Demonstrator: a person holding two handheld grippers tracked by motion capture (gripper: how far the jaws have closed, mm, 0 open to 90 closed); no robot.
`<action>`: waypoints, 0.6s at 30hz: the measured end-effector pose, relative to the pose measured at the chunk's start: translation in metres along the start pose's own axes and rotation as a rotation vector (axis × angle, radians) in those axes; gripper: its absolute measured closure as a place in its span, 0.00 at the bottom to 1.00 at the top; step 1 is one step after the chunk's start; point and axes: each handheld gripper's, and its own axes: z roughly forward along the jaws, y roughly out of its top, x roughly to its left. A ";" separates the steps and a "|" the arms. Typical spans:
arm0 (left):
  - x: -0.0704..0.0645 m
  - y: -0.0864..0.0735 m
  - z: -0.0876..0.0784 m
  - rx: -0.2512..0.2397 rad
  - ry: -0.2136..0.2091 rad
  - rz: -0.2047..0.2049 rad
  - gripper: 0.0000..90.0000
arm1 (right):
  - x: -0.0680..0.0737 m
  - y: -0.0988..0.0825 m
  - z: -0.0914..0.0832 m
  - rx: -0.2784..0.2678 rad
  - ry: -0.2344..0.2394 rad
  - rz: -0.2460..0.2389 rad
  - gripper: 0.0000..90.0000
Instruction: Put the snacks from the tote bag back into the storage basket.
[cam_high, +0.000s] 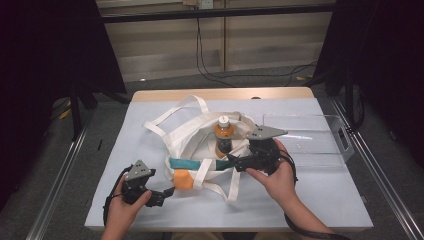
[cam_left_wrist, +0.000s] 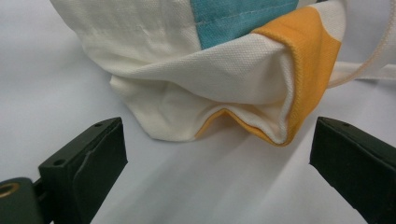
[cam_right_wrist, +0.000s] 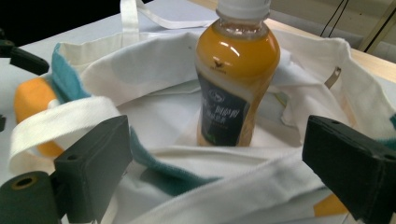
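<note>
2 hand-held grippers work at a white-covered table (cam_high: 150, 210) around a cream tote bag (cam_high: 200, 140) with teal and orange patches. The bag lies near the middle of the table with its mouth gaping upward and its straps (cam_high: 172, 112) sprawled loose over the far and near sides.

1 bottle (cam_high: 223, 134) of orange drink, white-capped with a dark label, stands upright inside the bag's open mouth. In the right gripper view the bottle (cam_right_wrist: 236, 79) rises straight out of the cream lining, with the bag's rim (cam_right_wrist: 224, 163) folded across in front of it.

The right gripper (cam_high: 239, 162) sits at the bag's near right edge, pointing left across the rim. Its jaws stand wide apart with nothing pinched; the rim and a teal band lie between and below them, and the bottle stands beyond them, apart from both pads.

The left gripper (cam_high: 162, 195) rests on the table at the near left, just short of the bag's orange corner (cam_high: 184, 179). In the left gripper view that corner (cam_left_wrist: 308, 60) hangs folded just ahead of the jaws, which are spread wide and hold nothing; bare table cover shows between them.

1 clear plastic bin (cam_high: 320, 145) stands on the table to the right of the bag, just beyond the right hand (cam_high: 277, 175).
</note>
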 end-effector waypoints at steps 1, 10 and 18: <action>0.000 -0.001 -0.001 -0.003 0.001 -0.001 0.04 | -0.001 0.004 0.005 0.002 -0.008 -0.001 0.10; 0.000 0.000 -0.001 -0.005 0.001 -0.001 0.04 | -0.002 0.015 0.022 0.008 -0.018 0.040 0.11; 0.000 0.001 -0.001 0.001 0.003 0.003 0.04 | -0.004 0.021 0.035 0.027 -0.036 0.072 0.12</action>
